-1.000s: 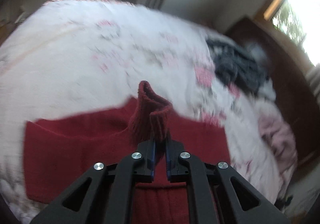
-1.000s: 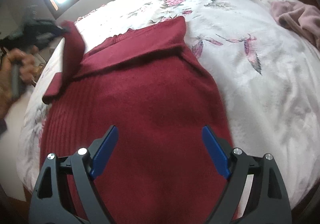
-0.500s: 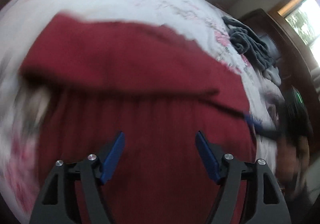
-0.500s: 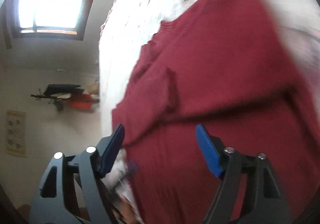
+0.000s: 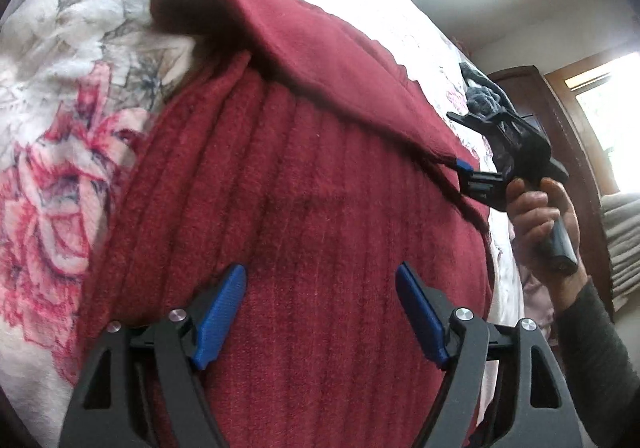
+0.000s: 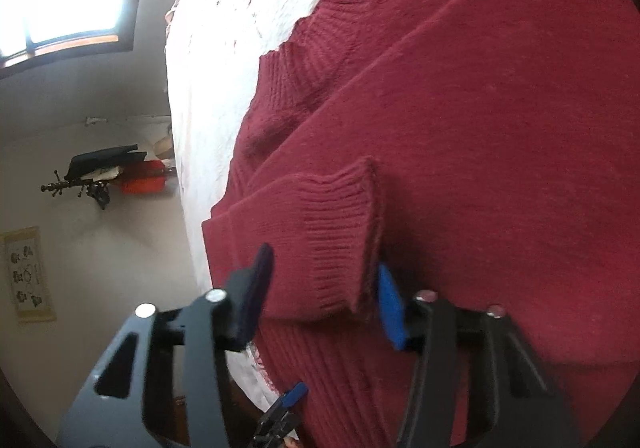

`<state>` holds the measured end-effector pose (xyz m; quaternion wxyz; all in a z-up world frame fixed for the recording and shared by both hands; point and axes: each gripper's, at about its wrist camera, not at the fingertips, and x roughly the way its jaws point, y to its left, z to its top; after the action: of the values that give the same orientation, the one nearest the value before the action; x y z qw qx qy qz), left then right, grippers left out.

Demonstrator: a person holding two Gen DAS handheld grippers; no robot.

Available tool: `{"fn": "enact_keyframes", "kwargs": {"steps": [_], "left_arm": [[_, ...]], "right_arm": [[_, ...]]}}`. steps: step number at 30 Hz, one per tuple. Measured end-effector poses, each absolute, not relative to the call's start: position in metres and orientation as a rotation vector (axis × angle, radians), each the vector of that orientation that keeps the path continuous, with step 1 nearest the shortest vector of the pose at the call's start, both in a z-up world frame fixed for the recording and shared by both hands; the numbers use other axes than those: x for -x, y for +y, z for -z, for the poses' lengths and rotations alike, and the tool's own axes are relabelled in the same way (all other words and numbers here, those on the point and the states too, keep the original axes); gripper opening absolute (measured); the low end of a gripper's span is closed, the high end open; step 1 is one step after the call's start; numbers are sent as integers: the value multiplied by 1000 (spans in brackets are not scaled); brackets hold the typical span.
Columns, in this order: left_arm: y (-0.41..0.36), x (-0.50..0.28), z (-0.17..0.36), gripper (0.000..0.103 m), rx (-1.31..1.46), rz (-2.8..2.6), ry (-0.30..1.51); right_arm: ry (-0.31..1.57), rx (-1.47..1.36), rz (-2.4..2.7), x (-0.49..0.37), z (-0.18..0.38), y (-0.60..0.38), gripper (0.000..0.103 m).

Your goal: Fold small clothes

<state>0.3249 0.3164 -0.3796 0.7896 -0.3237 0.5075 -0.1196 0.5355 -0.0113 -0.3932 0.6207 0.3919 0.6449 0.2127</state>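
Released from my left tool (image 5: 320, 312), the sleeve cuff (image 6: 336, 240) now lies folded across the red sweater (image 5: 312, 207) on the bed (image 5: 52, 59). Both tools are spread; my right tool (image 6: 324, 296) straddles that cuff without pinching. One sweater, two sleeves folded in, two tools. I judge the body fold comes next.

We cannot see the bed cover (image 5: 60, 119) under the red sweater (image 5: 320, 207) ahead of the left fingers (image 5: 218, 316). The sweater's hem runs off the frame behind them. Past the right fingers (image 6: 390, 306), its far side is cut off.
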Motion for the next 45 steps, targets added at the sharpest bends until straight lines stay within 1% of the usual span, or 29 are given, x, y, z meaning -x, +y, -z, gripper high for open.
{"fn": "enact_keyframes", "kwargs": {"steps": [1, 2, 3, 4, 8, 12, 15, 17, 22, 27, 30, 36, 38, 40, 42, 45], "left_arm": [[316, -325, 379, 78, 694, 257, 1094], [316, -325, 379, 78, 693, 257, 1097], [315, -327, 379, 78, 693, 257, 1100], [314, -328, 379, 78, 696, 256, 1103], [315, -333, 380, 78, 715, 253, 1111], [317, -335, 382, 78, 718, 248, 1113], [318, -335, 382, 78, 717, 245, 1110], [318, -333, 382, 78, 725, 241, 1106], [321, -332, 377, 78, 753, 232, 1103], [331, -340, 359, 78, 775, 246, 1061], [342, -357, 343, 78, 771, 250, 1027], [369, -415, 314, 78, 723, 250, 967], [372, -442, 308, 78, 717, 256, 961], [376, -473, 305, 78, 703, 263, 964], [379, -500, 307, 78, 697, 271, 974], [376, -539, 321, 78, 674, 275, 1015]], "right_arm": [[1488, -890, -489, -537, 392, -8, 30], [1489, -879, -488, -540, 390, -7, 23], [1481, -856, -487, -541, 385, -6, 7], [1469, -843, -490, -543, 380, -6, 6], [1366, -802, -511, -548, 339, -15, 5], [1234, -758, -479, -548, 289, -51, 5], [1180, -736, -429, -544, 273, -83, 5], [1170, -736, -393, -540, 276, -103, 5], [1189, -761, -311, -526, 309, -147, 5], [1239, -768, -264, -517, 352, -168, 5], [1247, -774, -253, -514, 369, -174, 5], [1243, -737, -266, -519, 383, -172, 5], [1226, -709, -276, -521, 380, -174, 10], [1166, -726, -255, -521, 369, -186, 10], [1100, -786, -273, -522, 358, -198, 10], [1098, -790, -363, -531, 354, -191, 10]]}}
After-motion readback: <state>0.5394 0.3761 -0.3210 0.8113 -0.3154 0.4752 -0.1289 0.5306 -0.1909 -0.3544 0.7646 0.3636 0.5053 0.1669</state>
